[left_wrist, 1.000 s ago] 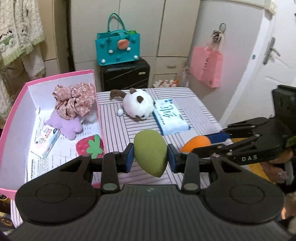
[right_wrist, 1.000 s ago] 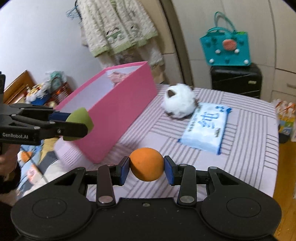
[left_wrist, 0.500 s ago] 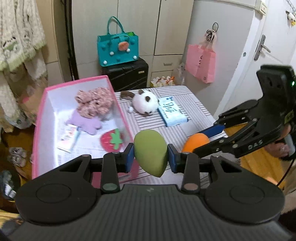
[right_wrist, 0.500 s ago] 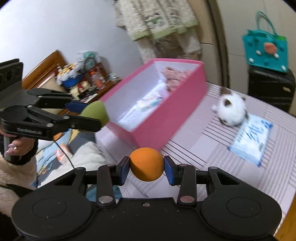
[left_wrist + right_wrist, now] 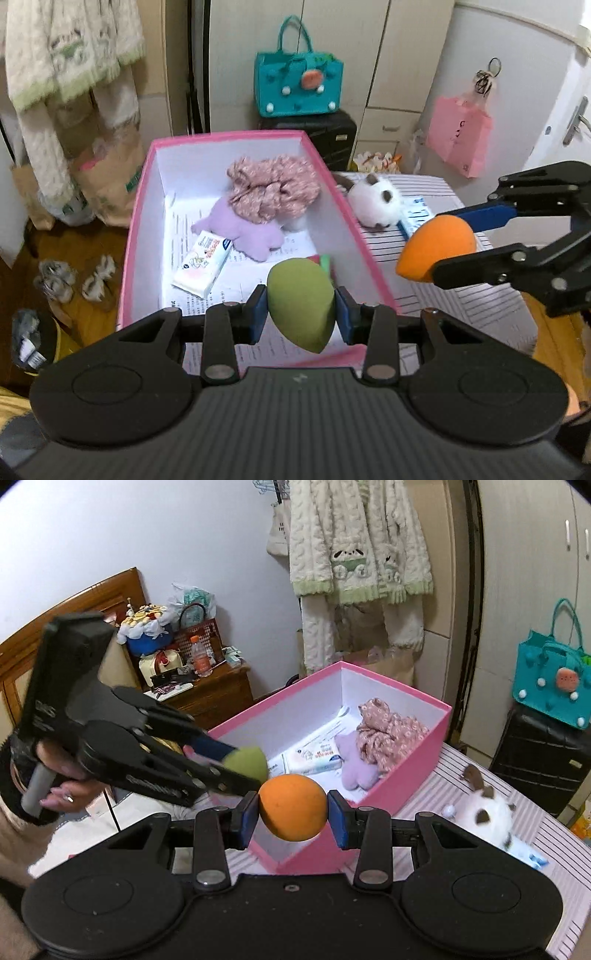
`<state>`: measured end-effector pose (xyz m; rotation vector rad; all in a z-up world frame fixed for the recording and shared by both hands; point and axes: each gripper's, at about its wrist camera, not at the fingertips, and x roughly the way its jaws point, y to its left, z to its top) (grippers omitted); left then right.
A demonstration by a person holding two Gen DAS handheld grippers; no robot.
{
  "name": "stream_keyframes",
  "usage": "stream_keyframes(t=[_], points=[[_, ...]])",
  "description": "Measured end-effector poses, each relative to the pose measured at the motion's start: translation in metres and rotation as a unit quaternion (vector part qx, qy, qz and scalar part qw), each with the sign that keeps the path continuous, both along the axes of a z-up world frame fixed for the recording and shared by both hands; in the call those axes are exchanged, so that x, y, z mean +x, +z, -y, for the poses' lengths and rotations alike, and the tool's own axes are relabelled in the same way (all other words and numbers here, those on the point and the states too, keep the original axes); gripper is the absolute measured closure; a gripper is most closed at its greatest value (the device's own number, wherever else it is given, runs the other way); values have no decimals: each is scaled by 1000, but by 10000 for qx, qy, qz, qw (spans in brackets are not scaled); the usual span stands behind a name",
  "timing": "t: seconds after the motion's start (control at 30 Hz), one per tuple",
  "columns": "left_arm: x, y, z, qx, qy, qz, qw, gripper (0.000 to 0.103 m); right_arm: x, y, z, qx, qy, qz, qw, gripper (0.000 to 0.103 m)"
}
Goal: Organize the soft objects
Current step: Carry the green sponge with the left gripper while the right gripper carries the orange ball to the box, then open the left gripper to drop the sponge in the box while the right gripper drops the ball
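Left gripper (image 5: pixel 301 312) is clamped on a green sponge (image 5: pixel 301 302), blue pads pressing both its sides, held above the near end of the pink box (image 5: pixel 140 206). Right gripper (image 5: pixel 291 814) is clamped on an orange sponge (image 5: pixel 292 806); in the left wrist view that sponge (image 5: pixel 436 251) sits at 3 o'clock of the box, over the striped table (image 5: pixel 480 306).

Box contents: floral fabric scrunchie (image 5: pixel 273 190) at the far end, lilac plush star (image 5: pixel 240 232) touching it on the near side, a small carton (image 5: pixel 203 262) at 9 o'clock of the green sponge. A red item is largely hidden behind the sponge.

On the table, outside the box's right wall: white plush toy (image 5: pixel 375 205), with a tissue pack (image 5: pixel 415 214) just beside it at 3 o'clock.
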<state>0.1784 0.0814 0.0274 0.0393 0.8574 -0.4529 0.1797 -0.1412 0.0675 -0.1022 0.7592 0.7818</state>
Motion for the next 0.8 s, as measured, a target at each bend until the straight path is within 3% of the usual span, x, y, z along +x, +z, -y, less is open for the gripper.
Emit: stream_keyframes(t=[0.23,0.5,0.67,0.8], points=[[56,-36,-5,105,-5,-494,9987,66,50,-25,-32,-287,-242,-316,9988,58],[96,-58,-7,404,-48,-782,9961,66,90,-52,-58,-961,-75,-96,9953,58],[120,-68,-17,-16,78,-1201,9927,65,95,-61,-61,-1208,193,-91,9924,58],[126,-71,-20,-128,138,-1290,9915,64,82,-73,-78,-1685,638,115,9836,58]])
